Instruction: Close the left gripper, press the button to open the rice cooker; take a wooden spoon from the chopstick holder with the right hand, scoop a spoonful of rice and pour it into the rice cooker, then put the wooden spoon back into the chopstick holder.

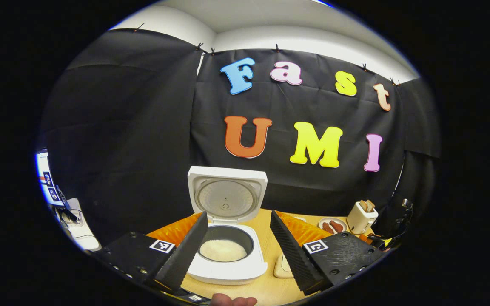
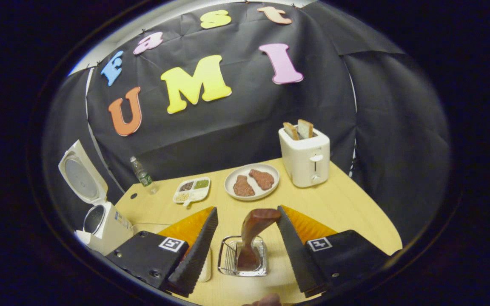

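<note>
In the left gripper view the white rice cooker (image 1: 228,259) stands on the wooden table with its lid (image 1: 227,196) raised, and white rice (image 1: 223,250) lies in the inner pot. My left gripper (image 1: 238,244) hangs open above and in front of it, one finger on each side of the pot. In the right gripper view the dark wooden spoon (image 2: 254,238) stands in the wire chopstick holder (image 2: 243,256). My right gripper (image 2: 247,242) is open around the spoon's upper end, with gaps on both sides. The open rice cooker (image 2: 100,216) sits far left.
A white toaster (image 2: 305,158) holding bread slices stands at the back right, beside a plate (image 2: 251,180) with two brown pieces. A divided dish (image 2: 192,190) and a water bottle (image 2: 142,174) sit farther left. A pale square dish (image 1: 283,267) lies right of the cooker.
</note>
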Motion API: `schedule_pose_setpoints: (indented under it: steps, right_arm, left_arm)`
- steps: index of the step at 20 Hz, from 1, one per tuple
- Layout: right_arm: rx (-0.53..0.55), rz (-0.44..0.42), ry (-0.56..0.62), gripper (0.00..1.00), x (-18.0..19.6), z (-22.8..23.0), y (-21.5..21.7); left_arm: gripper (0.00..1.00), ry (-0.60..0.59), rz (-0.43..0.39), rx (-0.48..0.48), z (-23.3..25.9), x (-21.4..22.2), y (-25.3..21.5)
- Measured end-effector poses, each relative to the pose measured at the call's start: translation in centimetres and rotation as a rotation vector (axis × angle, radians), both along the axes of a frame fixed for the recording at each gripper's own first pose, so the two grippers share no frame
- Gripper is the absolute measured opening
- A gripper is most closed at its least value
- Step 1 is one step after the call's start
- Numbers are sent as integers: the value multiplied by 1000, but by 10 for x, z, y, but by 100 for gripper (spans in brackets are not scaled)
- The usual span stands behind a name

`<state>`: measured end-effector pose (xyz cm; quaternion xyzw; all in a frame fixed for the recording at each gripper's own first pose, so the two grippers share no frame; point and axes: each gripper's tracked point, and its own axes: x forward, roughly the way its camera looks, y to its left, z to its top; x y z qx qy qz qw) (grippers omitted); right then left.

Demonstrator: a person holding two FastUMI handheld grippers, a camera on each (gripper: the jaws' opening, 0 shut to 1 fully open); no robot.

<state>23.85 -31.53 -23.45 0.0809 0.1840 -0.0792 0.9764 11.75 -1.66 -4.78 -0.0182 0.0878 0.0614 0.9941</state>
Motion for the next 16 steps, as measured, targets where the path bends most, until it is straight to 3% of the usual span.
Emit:
schedule_pose_setpoints:
  steps: [2, 4, 8, 16]
  right_arm:
    - [-45, -11, -51, 92, -6, 36, -3]
    - [-87, 2, -96, 100, -14, 73, 3]
    - [-188, 54, -182, 98, -40, 137, 39]
    - [-259, 143, -207, 100, -78, 182, 103]
  left_arm:
    - [94, -38, -4, 15, 16, 19, 6]
    - [94, -78, 8, 40, 37, 44, 16]
    - [94, -107, 27, 8, 65, 105, 32]
    - [94, 55, 80, -19, 19, 222, 81]
